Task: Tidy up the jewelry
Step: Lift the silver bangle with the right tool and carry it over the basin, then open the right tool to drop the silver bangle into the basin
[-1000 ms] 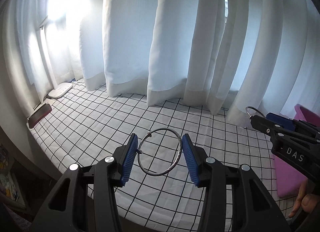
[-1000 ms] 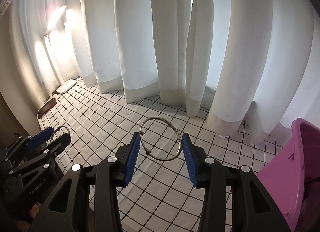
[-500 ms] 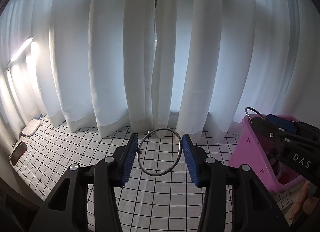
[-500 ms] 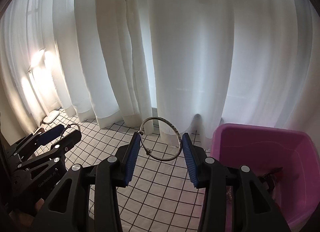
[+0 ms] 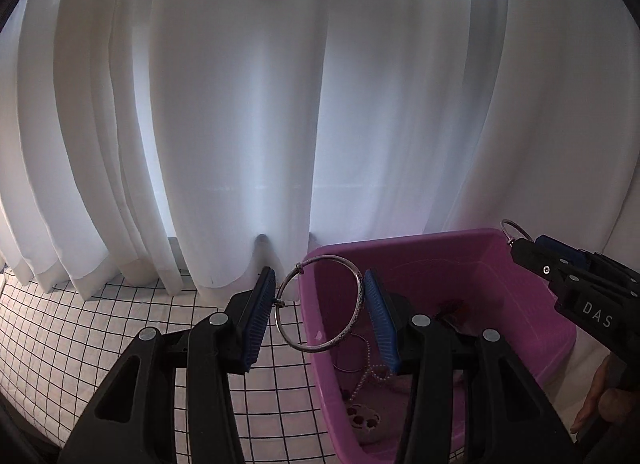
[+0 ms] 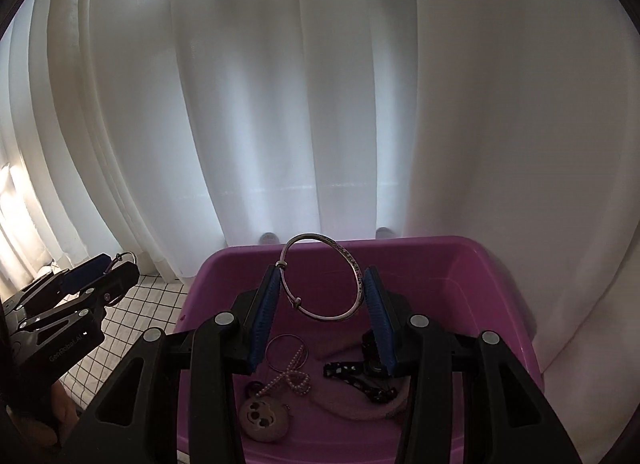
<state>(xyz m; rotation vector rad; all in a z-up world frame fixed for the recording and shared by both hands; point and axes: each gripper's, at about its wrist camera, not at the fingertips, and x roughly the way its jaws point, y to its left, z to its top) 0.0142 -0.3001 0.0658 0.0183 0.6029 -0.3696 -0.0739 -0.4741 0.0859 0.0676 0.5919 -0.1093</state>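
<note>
My left gripper (image 5: 320, 318) is shut on a silver bangle (image 5: 352, 328) and holds it over the left rim of a pink plastic bin (image 5: 520, 316). My right gripper (image 6: 322, 314) is shut on a second silver bangle (image 6: 354, 264) and holds it above the inside of the same bin (image 6: 496, 304). The bin holds a pearl strand (image 6: 294, 374), a thin hoop (image 6: 286, 352), a round face-shaped piece (image 6: 264, 418) and black hair clips (image 6: 360, 378). The right gripper also shows in the left wrist view (image 5: 520, 242), and the left gripper in the right wrist view (image 6: 120, 264).
White curtains (image 5: 280, 103) hang right behind the bin. The bin stands on a white cloth with a black grid (image 5: 100, 344) that stretches to the left.
Both grippers have swung to the right with their bangles, from over the grid cloth to over the pink bin. The bin's contents have come into view.
</note>
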